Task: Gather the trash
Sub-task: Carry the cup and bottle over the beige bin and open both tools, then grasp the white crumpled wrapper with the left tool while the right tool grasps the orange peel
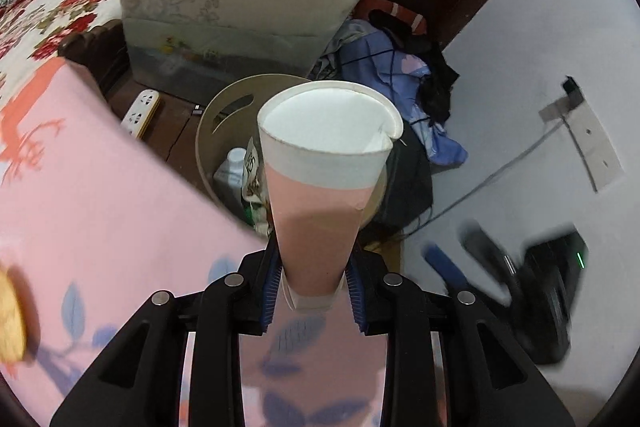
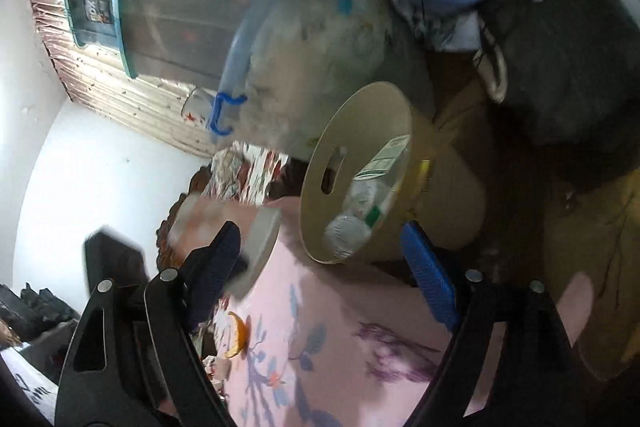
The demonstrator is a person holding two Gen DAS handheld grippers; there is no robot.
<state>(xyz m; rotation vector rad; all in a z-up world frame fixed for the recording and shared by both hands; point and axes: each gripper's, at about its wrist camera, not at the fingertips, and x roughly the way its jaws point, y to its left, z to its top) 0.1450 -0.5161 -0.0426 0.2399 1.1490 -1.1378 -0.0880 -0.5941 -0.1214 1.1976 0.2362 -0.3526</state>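
Observation:
My left gripper (image 1: pixel 314 287) is shut on the base of a pink and white paper cup (image 1: pixel 320 179), squeezing it flat, and holds it above the beige trash bin (image 1: pixel 216 115). The bin has bottles and wrappers inside. In the right wrist view the same bin (image 2: pixel 440 195) lies ahead with a plastic bottle (image 2: pixel 348 231) in it. My right gripper (image 2: pixel 320 267) is open and empty. The cup (image 2: pixel 224 239) shows blurred at the right gripper's left finger. An orange peel (image 2: pixel 240 335) lies on the pink floral sheet (image 2: pixel 340 347).
A large clear storage box (image 1: pixel 240 7) with a blue handle stands behind the bin. A pile of blue and black clothes (image 1: pixel 400 75) lies to its right. A white power strip (image 1: pixel 142 111) sits on the dark wood. A biscuit-like piece (image 1: pixel 10 323) lies at the left edge.

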